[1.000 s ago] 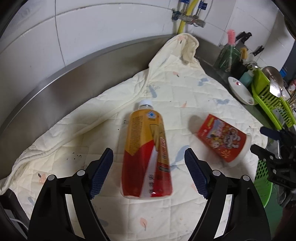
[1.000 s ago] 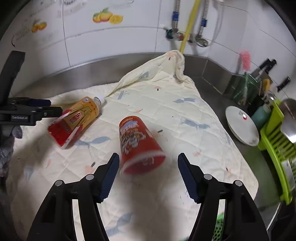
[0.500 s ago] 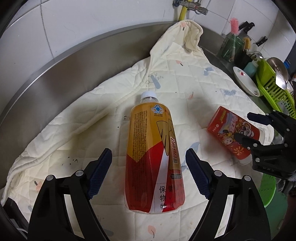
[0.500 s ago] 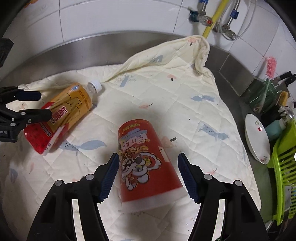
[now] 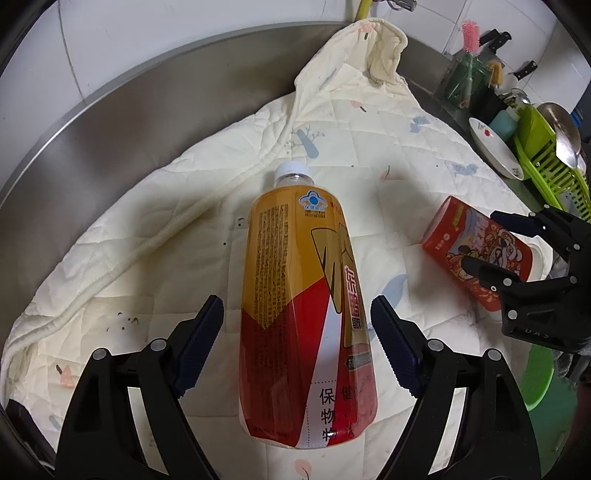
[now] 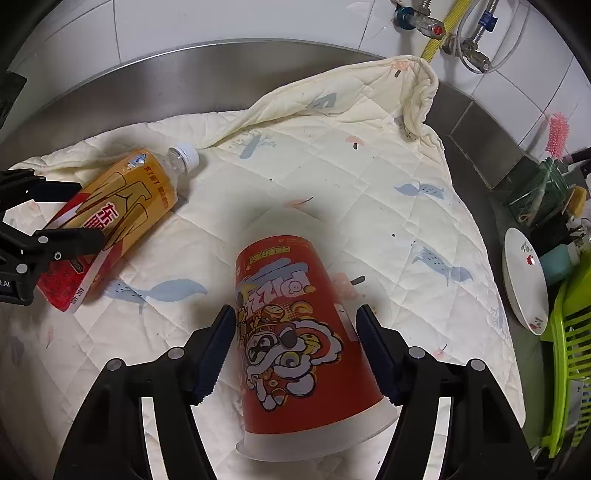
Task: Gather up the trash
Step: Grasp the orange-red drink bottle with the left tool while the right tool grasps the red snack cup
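A plastic bottle (image 5: 303, 295) with an orange-and-red label and white cap lies on a cream quilted cloth (image 5: 147, 229). My left gripper (image 5: 297, 339) is open, its fingers on either side of the bottle's lower half. A red paper cup (image 6: 295, 343) with a white rim lies on its side. My right gripper (image 6: 295, 350) is open and straddles the cup. The bottle also shows in the right wrist view (image 6: 110, 218) with the left gripper (image 6: 55, 218) around it. The cup also shows in the left wrist view (image 5: 480, 251), with the right gripper (image 5: 491, 243) around it.
The cloth (image 6: 369, 177) covers a steel counter (image 5: 110, 122) against a tiled wall. At the right stand a white plate (image 6: 524, 277), a green dish rack (image 6: 572, 332), a utensil holder with a pink brush (image 5: 469, 74), and pipes (image 6: 443, 33).
Both grippers have moved forward and down. The bottle now lies between the left fingers and the cup between the right fingers. Neither object has moved on the cloth.
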`<action>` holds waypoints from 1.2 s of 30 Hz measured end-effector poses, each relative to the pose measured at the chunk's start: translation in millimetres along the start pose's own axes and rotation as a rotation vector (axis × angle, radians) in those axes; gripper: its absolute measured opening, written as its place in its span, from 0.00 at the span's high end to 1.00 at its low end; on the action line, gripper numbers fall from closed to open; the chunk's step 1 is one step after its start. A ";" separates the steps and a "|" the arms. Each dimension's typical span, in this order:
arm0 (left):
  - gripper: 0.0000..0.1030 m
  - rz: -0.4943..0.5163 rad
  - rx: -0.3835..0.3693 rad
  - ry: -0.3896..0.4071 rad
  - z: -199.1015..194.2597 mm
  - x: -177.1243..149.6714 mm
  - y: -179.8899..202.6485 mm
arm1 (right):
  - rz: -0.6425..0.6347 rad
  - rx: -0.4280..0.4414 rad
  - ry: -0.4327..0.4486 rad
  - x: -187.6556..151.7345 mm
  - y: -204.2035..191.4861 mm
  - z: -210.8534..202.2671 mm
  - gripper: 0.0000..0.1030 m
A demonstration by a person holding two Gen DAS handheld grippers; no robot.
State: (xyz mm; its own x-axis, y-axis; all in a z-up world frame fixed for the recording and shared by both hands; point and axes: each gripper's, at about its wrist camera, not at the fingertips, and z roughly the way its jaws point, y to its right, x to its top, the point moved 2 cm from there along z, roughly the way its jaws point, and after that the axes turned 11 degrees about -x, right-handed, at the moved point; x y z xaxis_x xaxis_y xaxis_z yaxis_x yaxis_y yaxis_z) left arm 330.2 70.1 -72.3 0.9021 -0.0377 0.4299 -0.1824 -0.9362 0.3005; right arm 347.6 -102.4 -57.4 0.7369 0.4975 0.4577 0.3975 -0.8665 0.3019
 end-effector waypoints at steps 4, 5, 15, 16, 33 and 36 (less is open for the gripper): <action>0.22 -0.004 0.001 -0.012 6.1 -1.3 -2.7 | -0.004 0.000 -0.007 -0.6 0.4 2.7 0.36; 0.22 -0.009 0.000 -0.015 7.5 -1.5 -3.5 | -0.006 -0.002 -0.008 -0.4 0.4 3.3 0.36; 0.20 -0.003 -0.010 -0.031 14.9 -1.6 -4.1 | -0.017 -0.020 -0.022 0.8 -1.8 10.1 0.33; 0.20 -0.001 -0.010 -0.034 16.3 -1.9 -3.4 | -0.019 -0.022 -0.022 0.6 -1.8 10.5 0.33; 0.21 0.005 0.026 -0.066 34.3 -7.2 1.5 | -0.014 -0.045 -0.010 -4.4 -2.3 12.9 0.32; 0.25 -0.005 0.020 -0.067 36.1 -6.7 1.0 | -0.010 -0.049 -0.009 -4.8 -2.9 12.2 0.32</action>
State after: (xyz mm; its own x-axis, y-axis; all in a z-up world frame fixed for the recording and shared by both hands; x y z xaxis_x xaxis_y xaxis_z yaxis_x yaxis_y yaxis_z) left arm 338.1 56.7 -105.6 0.9272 -0.0552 0.3706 -0.1702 -0.9433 0.2852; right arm 349.6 -102.8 -70.7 0.7380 0.5057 0.4468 0.3777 -0.8582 0.3476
